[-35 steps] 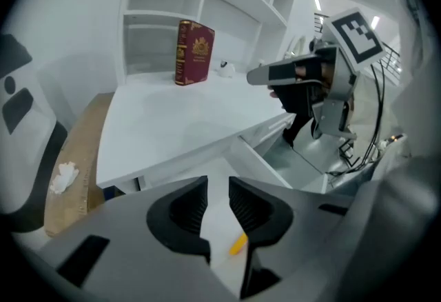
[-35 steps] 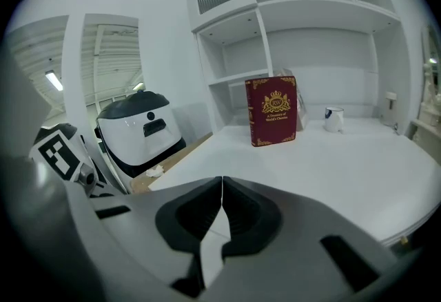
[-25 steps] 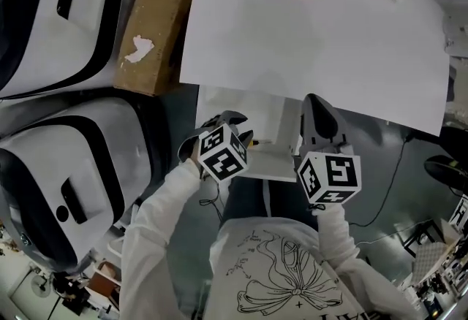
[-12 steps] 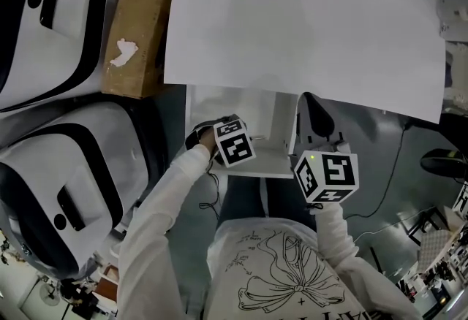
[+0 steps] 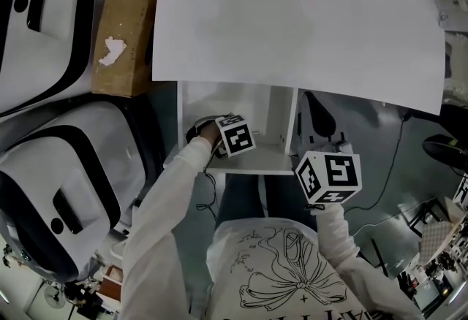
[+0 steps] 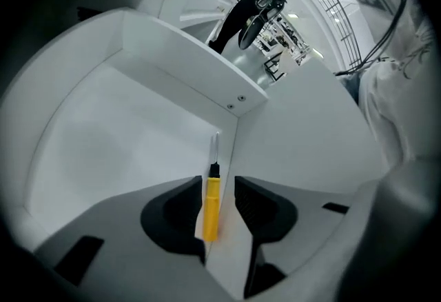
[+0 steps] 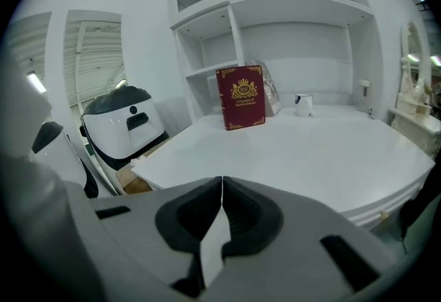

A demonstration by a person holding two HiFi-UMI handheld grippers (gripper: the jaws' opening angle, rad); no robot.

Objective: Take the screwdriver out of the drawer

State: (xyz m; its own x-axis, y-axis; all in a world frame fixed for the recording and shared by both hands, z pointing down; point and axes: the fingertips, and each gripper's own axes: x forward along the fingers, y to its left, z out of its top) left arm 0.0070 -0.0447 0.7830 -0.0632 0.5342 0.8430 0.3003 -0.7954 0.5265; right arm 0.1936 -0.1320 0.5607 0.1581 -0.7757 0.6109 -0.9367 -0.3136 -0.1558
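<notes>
Left gripper view shows the drawer (image 6: 103, 121) pulled open and the yellow screwdriver (image 6: 211, 212) lying against its side wall, between the just-widening, not yet pinching jaws of the left gripper (image 6: 215, 186), while the right gripper (image 7: 222, 189) is clamped on nothing, so grasping and lifting remain.

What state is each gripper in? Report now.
Left gripper: open, jaws have just been opening; yellow screwdriver lies between them, not gripped.
Right gripper: shut, holding nothing.
</notes>
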